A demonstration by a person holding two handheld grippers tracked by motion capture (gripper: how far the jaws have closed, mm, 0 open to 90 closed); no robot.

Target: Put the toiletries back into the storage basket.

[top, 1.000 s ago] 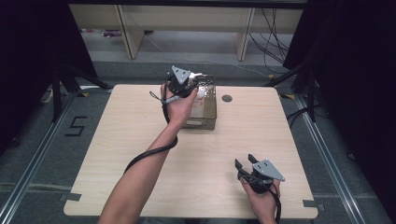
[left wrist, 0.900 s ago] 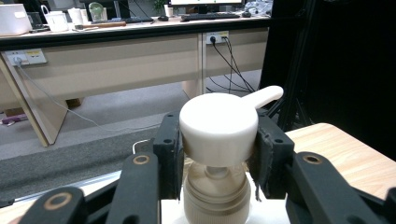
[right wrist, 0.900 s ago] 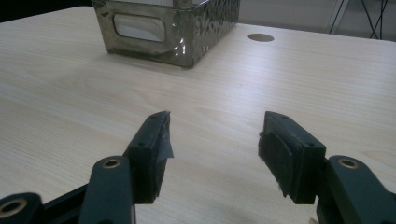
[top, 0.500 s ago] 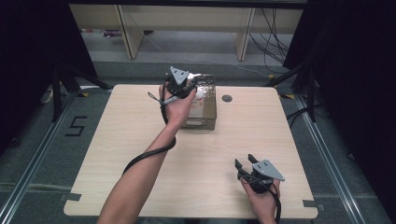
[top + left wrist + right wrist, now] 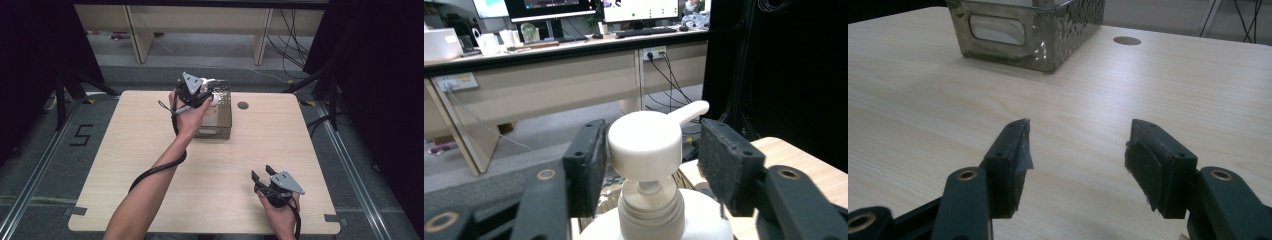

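1. Left gripper (image 5: 651,150): jaws spread, and they have just been opening. The white pump bottle (image 5: 651,200) stands between them. The left pad sits just beside the pump head (image 5: 644,145) with a sliver of gap, and the right pad stands well clear. Neither presses.

2. Compared with half a second ago, the high view has the left gripper (image 5: 196,92) in the same place over the basket; only the jaw spread differs. Reads as a release.

3. The bottle stands upright, spout pointing away and to the right in the left gripper view. From the high view a white cap shows at the gripper tips, inside the metal basket (image 5: 223,131) near its far end. I judge the bottle is now resting in the basket on its own, though its base is hidden.

4. The basket sits on the tabletop (image 5: 125,170) toward the far edge, near the middle and just left of the round cable hole (image 5: 243,105).

5. Right gripper (image 5: 1078,160): jaws spread wide, nothing between them, idle over bare wood near the near right corner (image 5: 274,186); the basket (image 5: 1033,35) lies well ahead of it.

6. Meaning: placement looks done. The likely next need is a straight lift clear, without clipping the spout.
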